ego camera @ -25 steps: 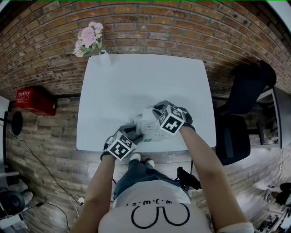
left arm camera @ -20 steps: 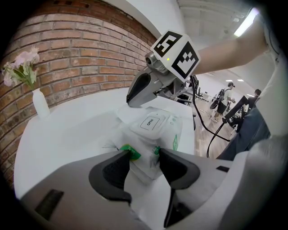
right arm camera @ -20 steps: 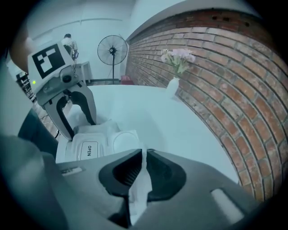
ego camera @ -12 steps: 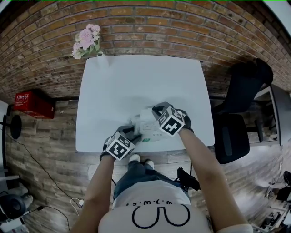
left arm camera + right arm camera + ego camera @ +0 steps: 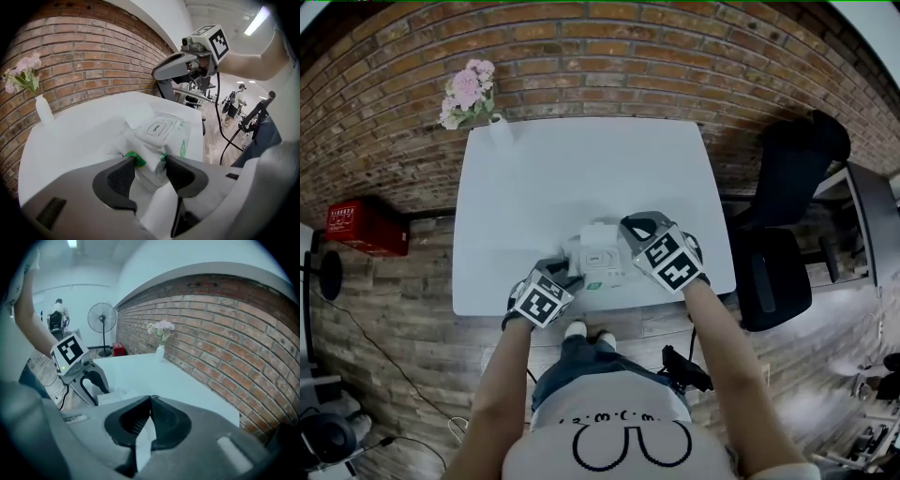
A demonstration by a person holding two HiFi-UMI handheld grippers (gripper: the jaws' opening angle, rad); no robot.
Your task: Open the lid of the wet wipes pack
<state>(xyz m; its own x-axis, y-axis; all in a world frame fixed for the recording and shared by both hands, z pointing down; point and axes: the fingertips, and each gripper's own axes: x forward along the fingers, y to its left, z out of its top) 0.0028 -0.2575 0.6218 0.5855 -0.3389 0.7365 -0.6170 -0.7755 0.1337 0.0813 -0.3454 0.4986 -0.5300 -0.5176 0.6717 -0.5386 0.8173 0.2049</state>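
Observation:
The white wet wipes pack [image 5: 600,261] lies near the front edge of the white table [image 5: 581,169]. Its rectangular lid [image 5: 157,128], printed OPEN, looks flat on top. My left gripper [image 5: 149,165] is shut on the pack's near end, with both pads pressing the white film and its green print. In the head view the left gripper [image 5: 561,275] sits at the pack's left front corner. My right gripper [image 5: 151,399] is shut, tips touching, with nothing seen between them. It hangs above the pack's far right side [image 5: 164,93], apart from it.
A white vase of pink flowers [image 5: 469,89] stands at the table's far left corner against the brick wall. A black chair [image 5: 787,272] is right of the table and a red box [image 5: 356,225] on the floor at left. A standing fan [image 5: 101,319] is behind.
My right gripper has lifted off the pack and drifted right and nearer. The left gripper and the pack have stayed where they were.

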